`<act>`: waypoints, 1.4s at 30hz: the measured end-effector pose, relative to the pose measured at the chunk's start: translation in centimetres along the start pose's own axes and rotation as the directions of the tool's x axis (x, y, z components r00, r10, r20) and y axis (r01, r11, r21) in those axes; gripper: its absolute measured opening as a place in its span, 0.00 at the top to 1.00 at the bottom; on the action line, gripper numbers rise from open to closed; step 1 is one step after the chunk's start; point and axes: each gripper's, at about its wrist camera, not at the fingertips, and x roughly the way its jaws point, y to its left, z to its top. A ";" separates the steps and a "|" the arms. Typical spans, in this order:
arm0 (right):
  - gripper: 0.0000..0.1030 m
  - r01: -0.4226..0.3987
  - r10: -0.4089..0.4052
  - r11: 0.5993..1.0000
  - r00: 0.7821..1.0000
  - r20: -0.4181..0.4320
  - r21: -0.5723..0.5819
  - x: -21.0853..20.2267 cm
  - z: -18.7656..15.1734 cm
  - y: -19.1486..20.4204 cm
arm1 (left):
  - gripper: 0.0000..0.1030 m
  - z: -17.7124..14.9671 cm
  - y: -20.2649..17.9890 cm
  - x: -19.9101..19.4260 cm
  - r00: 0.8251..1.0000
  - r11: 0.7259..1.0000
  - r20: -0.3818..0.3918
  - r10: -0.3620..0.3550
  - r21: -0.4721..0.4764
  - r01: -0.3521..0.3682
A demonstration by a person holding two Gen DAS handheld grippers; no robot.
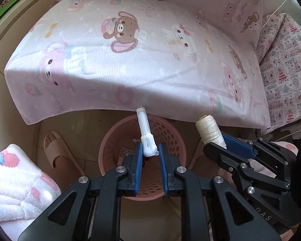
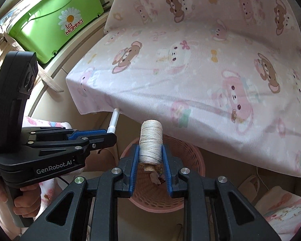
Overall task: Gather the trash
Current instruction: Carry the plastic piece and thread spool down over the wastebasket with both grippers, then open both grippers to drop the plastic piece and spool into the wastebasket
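My left gripper is shut on the thick end of a white plastic stick, which points up and away over a pink perforated basket on the floor. Just to its right, my right gripper holds a cream spool of thread. In the right wrist view the right gripper is shut on the spool of thread above the basket. The left gripper stands at the left with the white stick. A colourful wrapper lies in the basket.
A bed with a pink bear-print sheet overhangs the basket's far side. A person's foot in a beige slipper is left of the basket, next to a fluffy white blanket. A green storage box stands at the far left.
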 end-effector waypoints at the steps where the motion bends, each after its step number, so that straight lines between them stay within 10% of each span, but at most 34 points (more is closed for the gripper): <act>1: 0.76 -0.004 0.004 1.000 1.000 -0.019 -0.001 0.5 -0.1 -0.1 | 0.85 -0.1 0.1 0.4 1.000 1.000 -0.014 0.002 -0.002 -0.002; 11: 0.76 0.040 -0.023 0.997 0.970 -0.241 0.067 7.6 -2.1 -1.6 | 0.85 -0.5 1.9 6.5 0.974 0.986 -0.161 0.161 -0.004 -0.164; 23: 0.76 0.171 -0.131 0.985 0.865 -0.484 0.039 16.5 -6.1 -3.5 | 0.85 -3.3 3.7 14.4 0.900 0.967 -0.361 0.244 0.019 -0.255; 30: 0.76 0.223 -0.177 0.974 0.842 -0.510 0.031 17.8 -7.4 -4.9 | 0.84 -3.9 4.0 15.3 0.902 0.969 -0.363 0.233 0.009 -0.247; 42: 0.75 0.271 -0.236 0.962 0.873 -0.427 0.023 15.3 -6.2 -4.9 | 0.71 -2.5 2.0 11.6 0.929 0.954 -0.219 0.299 0.062 -0.293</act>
